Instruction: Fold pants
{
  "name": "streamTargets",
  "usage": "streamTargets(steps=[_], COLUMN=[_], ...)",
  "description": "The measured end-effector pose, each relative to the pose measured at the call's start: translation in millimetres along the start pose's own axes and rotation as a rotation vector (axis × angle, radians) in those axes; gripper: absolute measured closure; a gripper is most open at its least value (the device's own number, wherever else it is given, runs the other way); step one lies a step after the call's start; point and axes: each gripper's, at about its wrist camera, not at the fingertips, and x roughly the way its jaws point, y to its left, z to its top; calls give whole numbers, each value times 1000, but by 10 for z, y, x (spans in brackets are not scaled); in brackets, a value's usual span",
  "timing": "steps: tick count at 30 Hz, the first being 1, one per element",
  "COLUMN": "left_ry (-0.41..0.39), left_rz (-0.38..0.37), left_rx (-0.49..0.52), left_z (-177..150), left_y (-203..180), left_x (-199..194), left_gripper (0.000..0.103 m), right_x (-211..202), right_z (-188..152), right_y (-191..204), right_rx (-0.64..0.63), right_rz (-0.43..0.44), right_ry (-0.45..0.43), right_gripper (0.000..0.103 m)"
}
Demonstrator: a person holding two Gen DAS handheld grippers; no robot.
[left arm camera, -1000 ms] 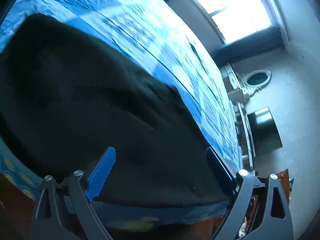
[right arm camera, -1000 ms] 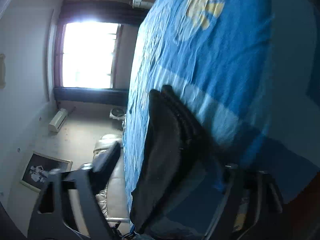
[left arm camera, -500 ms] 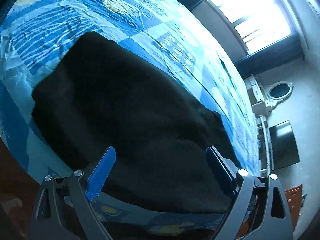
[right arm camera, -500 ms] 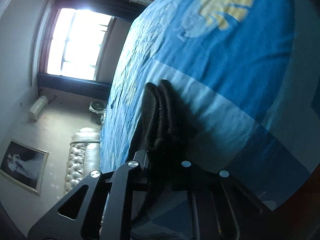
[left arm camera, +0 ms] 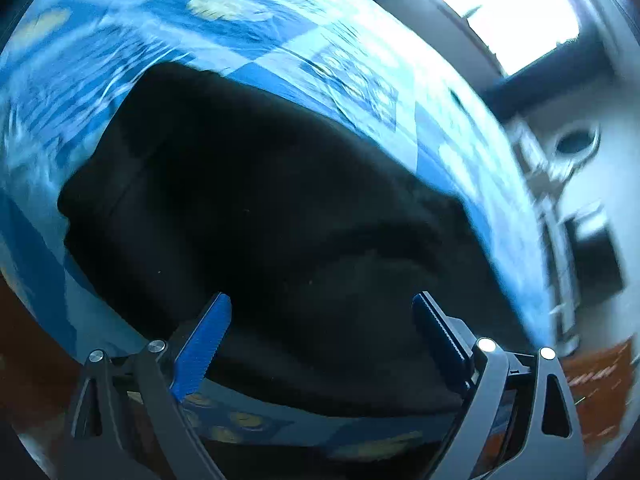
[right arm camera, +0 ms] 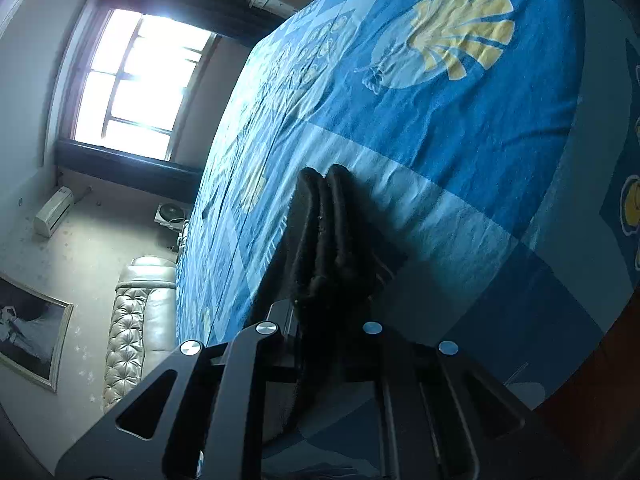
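Observation:
The black pants (left arm camera: 280, 208) lie folded on the blue patterned bedspread (left arm camera: 248, 32) near the bed's front edge. My left gripper (left arm camera: 320, 320) is open just above the near part of the pants, blue pads (left arm camera: 204, 340) spread wide and holding nothing. In the right wrist view my right gripper (right arm camera: 332, 316) is shut on the stacked edge of the pants (right arm camera: 328, 232), whose thick folds stick out beyond the jaws above the bedspread (right arm camera: 440, 120).
A bright window (right arm camera: 132, 84) is on the far wall, with a grey tufted sofa (right arm camera: 136, 320) and a framed picture (right arm camera: 28, 340) beside the bed. A cabinet and a dark screen (left arm camera: 596, 256) stand off the bed's far side.
My right gripper has shut on the folded edge of the pants. My left gripper has drawn back and swung, so more of the pants and bedspread shows; it stays open.

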Motion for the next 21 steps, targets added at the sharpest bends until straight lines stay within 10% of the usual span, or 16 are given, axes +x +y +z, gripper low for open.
streamTargets(steps=[7, 21], left_ry=[24, 21], left_rz=[158, 101], left_rx=[258, 179], left_z=[-134, -81], left_y=[-227, -142], left_x=[187, 143], left_gripper=[12, 12], right_x=[-101, 46], right_z=[-47, -768], right_y=[562, 2203], right_rx=[-100, -442], right_rz=[35, 155], right_ry=[-16, 63], right_gripper=[93, 93])
